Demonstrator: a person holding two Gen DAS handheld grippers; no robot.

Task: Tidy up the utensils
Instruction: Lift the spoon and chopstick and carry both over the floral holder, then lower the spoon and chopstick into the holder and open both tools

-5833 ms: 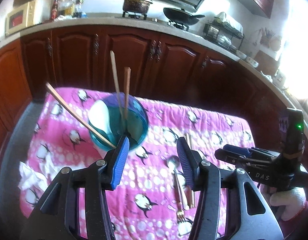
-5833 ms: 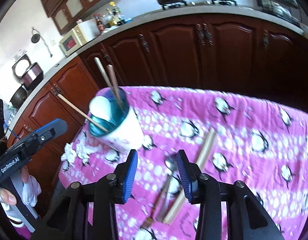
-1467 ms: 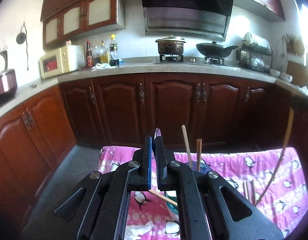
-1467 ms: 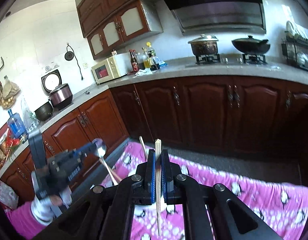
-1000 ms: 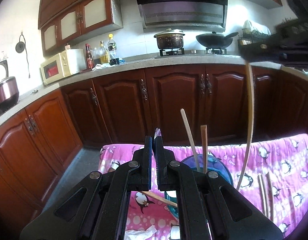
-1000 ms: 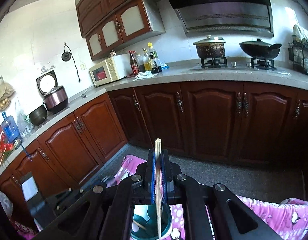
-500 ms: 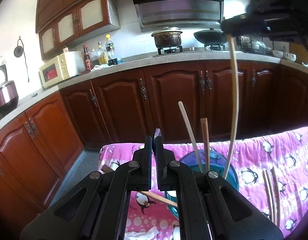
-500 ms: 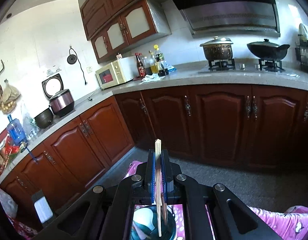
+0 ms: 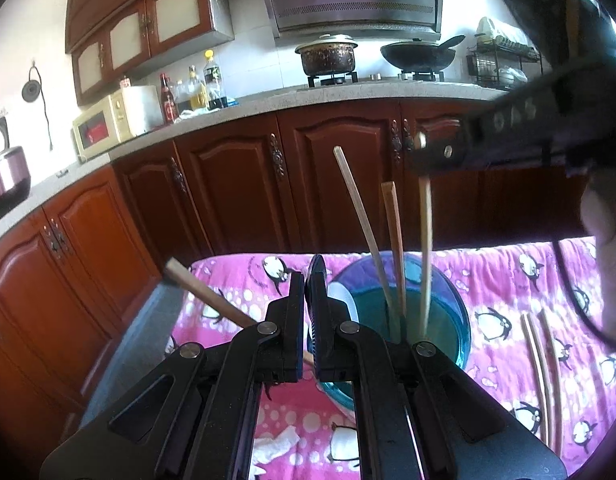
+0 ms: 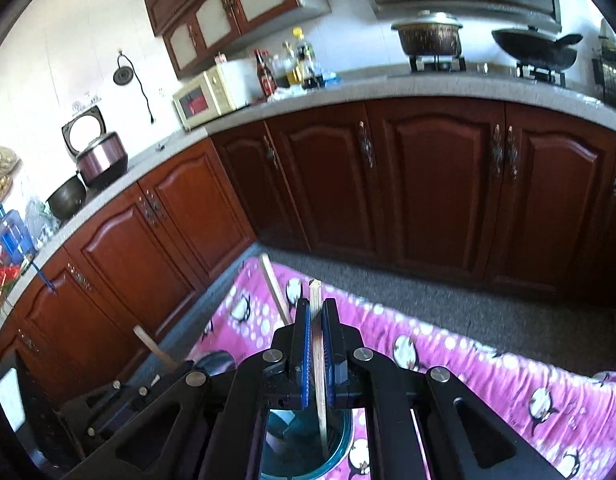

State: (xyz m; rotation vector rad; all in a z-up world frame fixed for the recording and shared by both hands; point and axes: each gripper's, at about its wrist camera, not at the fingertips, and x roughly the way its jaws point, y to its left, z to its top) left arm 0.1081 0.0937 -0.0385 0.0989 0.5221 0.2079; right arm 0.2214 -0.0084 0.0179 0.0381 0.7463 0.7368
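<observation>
A blue cup (image 9: 448, 320) stands on the pink penguin cloth (image 9: 508, 272) and holds two upright chopsticks (image 9: 394, 240), a white spoon (image 9: 340, 300) and one chopstick leaning out to the left (image 9: 204, 292). My right gripper (image 10: 316, 312) is shut on a pale chopstick (image 10: 319, 360) whose lower end reaches down into the cup (image 10: 336, 452). The left wrist view shows that chopstick (image 9: 426, 240) hanging from the right gripper (image 9: 428, 156) above the cup. My left gripper (image 9: 306, 280) is shut on a metal spoon (image 9: 316, 268), seen edge-on, just left of the cup.
Two more chopsticks (image 9: 540, 360) lie on the cloth to the right of the cup. A crumpled white tissue (image 9: 276, 440) lies near the cloth's front left. Dark wooden cabinets (image 9: 228, 184) and a countertop run behind the table. A person's hand (image 9: 612, 260) is at the right edge.
The right gripper has come down over the cup, and its chopstick now dips inside it. The left gripper has sunk a little, with the spoon still in it.
</observation>
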